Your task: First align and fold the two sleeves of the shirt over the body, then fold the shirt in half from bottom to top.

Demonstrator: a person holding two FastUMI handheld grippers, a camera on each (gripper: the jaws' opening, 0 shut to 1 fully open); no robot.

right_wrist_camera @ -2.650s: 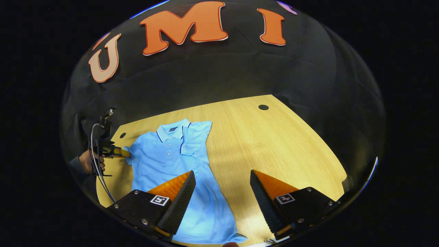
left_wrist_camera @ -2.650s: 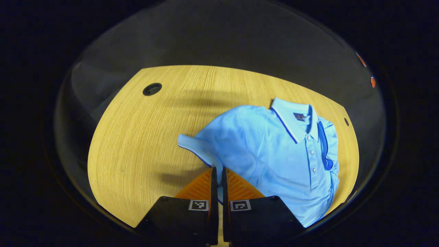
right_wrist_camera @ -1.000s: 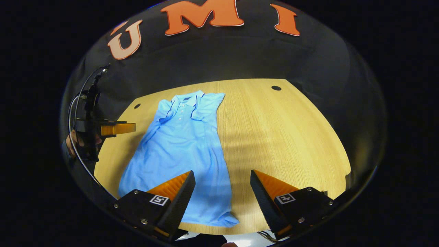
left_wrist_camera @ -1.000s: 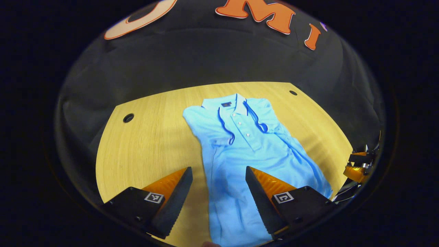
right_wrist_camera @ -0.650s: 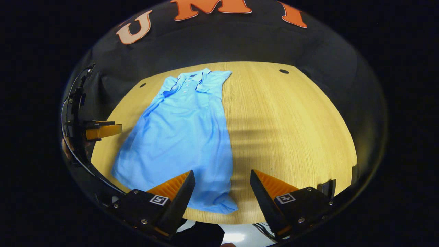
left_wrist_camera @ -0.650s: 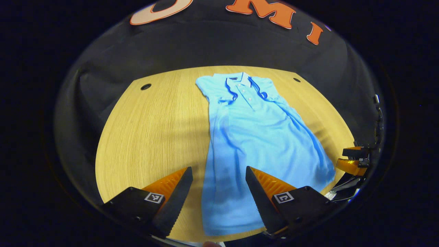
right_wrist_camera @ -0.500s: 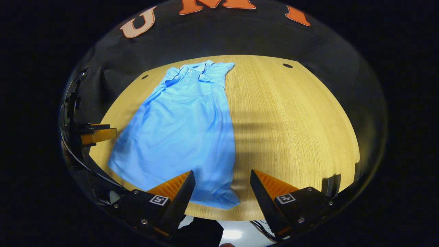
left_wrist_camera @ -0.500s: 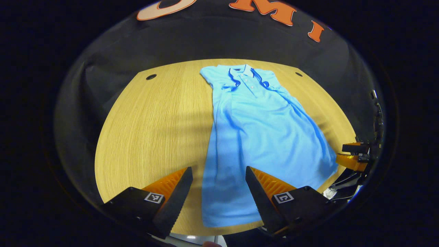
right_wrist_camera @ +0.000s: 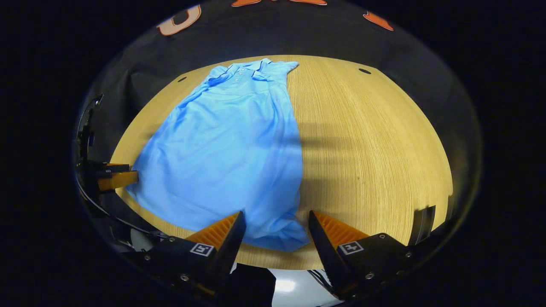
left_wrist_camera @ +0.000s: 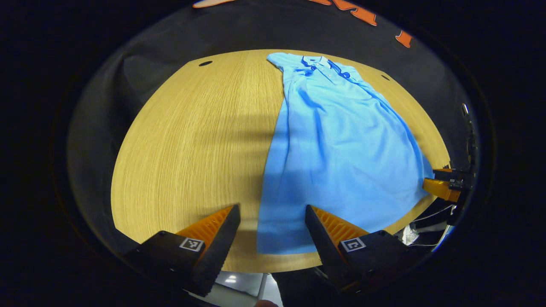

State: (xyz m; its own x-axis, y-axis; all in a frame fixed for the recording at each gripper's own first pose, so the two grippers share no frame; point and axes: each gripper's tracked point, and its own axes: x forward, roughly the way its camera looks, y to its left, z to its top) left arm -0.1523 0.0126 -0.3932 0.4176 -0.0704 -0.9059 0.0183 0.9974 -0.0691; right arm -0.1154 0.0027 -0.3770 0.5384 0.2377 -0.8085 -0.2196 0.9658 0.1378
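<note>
— So, where's the shirt [left_wrist_camera: 337, 140]?

— Flat on the table [left_wrist_camera: 187, 145], front up, collar [left_wrist_camera: 318, 63] at the far edge and hem toward the near edge. It is light blue with dark piping at the collar. Both sleeves lie folded in over the chest, so the body is one long strip that widens toward the hem. In the left gripper view it covers the right half of the table; in the right gripper view it covers the left half.

— And the hem corners?

— In the left gripper view the near-left corner [left_wrist_camera: 266, 247] lies flat, close to the table's edge. In the right gripper view the near-right corner [right_wrist_camera: 294, 243] is a bit rumpled, also by the edge.

— What about the left gripper [left_wrist_camera: 273, 219]?

— Its fingers are spread wide and grip nothing. The near-left hem corner lies between them in its own view; whether they touch the cloth I cannot tell. In the right gripper view its fingertip sits just beside the shirt's left edge, low on the body.

— The right gripper [right_wrist_camera: 276, 224]?

— Spread wide too, with nothing gripped. The rumpled corner lies in the gap between its fingers. In the left gripper view it sits at the shirt's right edge.

— Anything else?

— Three small dark holes in the tabletop near its far edge, one at [left_wrist_camera: 205, 63].
</note>
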